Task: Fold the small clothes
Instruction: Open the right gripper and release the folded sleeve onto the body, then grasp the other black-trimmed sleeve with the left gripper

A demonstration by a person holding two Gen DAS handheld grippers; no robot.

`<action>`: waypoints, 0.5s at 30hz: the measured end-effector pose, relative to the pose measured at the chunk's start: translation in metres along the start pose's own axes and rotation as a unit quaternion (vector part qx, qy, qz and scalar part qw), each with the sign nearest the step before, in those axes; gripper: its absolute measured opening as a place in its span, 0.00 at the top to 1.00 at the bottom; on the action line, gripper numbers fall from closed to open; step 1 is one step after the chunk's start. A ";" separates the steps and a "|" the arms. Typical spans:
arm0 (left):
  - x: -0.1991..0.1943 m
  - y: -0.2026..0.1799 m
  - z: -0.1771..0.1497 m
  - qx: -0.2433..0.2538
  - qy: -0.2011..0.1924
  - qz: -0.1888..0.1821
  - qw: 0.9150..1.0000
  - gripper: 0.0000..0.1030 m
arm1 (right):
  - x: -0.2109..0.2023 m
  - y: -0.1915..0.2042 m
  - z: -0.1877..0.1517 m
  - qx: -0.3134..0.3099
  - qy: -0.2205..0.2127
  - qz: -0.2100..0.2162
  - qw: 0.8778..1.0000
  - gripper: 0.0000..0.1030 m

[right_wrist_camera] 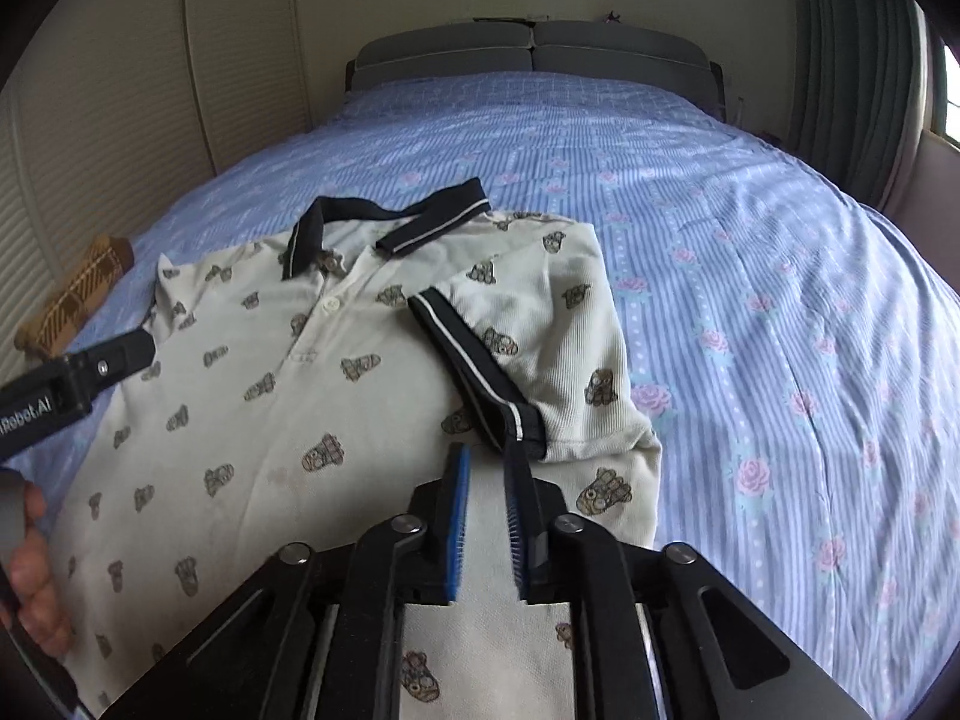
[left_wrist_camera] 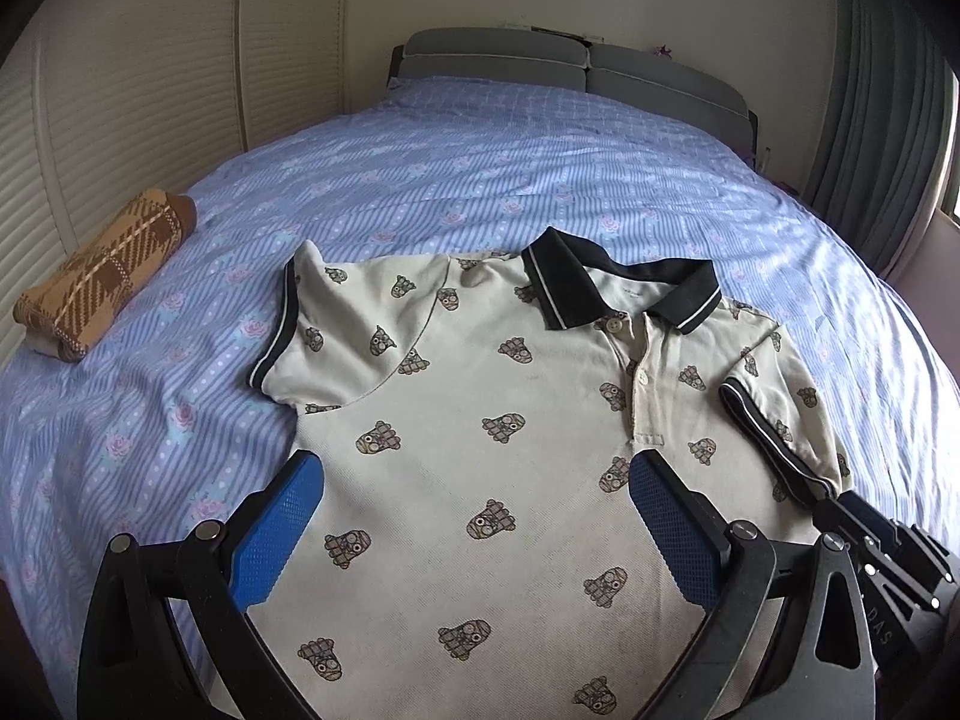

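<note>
A small cream polo shirt [left_wrist_camera: 480, 420] with a black collar and printed mask motifs lies face up on the blue striped, rose-patterned bedspread [left_wrist_camera: 480, 168], collar toward the grey headboard [left_wrist_camera: 540, 60]. The shirt's right-hand sleeve [right_wrist_camera: 540, 354] is already folded inward over the chest, its black cuff close to the right gripper [right_wrist_camera: 486, 516] — whose blue pads stand slightly apart with nothing pinched between them, probably having let go of it. The left gripper [left_wrist_camera: 474, 534] hovers wide open over the shirt's lower front, likely heading for the sleeve left of the collar, which is not yet folded. A folded brown plaid cloth [left_wrist_camera: 102, 276] sits well left of the shirt.
</note>
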State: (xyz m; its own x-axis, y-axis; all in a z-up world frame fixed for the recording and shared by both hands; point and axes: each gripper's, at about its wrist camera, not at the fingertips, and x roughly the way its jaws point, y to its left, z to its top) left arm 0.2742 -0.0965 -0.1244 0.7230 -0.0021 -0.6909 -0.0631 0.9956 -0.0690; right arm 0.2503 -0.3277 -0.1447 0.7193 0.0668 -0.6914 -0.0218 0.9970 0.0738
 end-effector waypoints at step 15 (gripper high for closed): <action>0.064 0.155 0.063 -0.028 -0.011 -0.036 0.999 0.14 | 0.031 0.138 0.057 0.015 -0.032 0.106 0.994 0.60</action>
State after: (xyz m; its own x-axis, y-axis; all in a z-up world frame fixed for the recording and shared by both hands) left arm 0.3539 0.0635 -0.1343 0.7423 -0.0705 -0.6664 -0.0481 0.9863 -0.1580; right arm 0.3094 -0.1905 -0.1153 0.7428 0.2726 -0.6115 -0.1580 0.9589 0.2355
